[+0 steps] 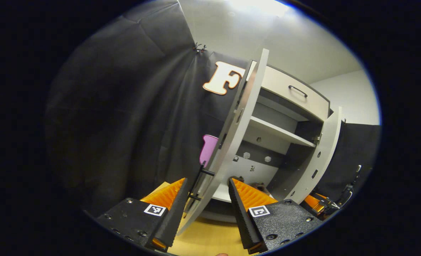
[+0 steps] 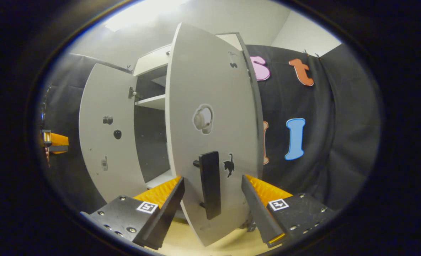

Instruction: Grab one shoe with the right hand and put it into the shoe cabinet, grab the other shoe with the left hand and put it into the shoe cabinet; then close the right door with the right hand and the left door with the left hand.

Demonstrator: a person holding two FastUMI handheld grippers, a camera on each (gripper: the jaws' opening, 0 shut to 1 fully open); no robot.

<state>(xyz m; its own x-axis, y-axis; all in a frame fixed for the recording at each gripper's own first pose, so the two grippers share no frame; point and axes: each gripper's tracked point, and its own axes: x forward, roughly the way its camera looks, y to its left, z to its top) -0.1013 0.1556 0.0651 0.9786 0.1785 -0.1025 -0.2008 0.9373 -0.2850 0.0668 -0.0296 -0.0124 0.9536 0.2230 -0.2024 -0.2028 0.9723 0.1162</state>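
The shoe cabinet stands with both doors swung out. In the left gripper view the left door shows edge-on, and my left gripper is open with its fingers on either side of the door's edge and black handle. A brown shape, seemingly a shoe, lies on the bottom shelf, mostly hidden behind a finger. In the right gripper view the right door is close in front, and my right gripper is open with the door's black handle between its fingers, not pressed.
A drawer with a dark handle tops the cabinet. The right door and the other gripper show at the right of the left gripper view. The left door and the other gripper show left in the right gripper view. Wooden floor lies below.
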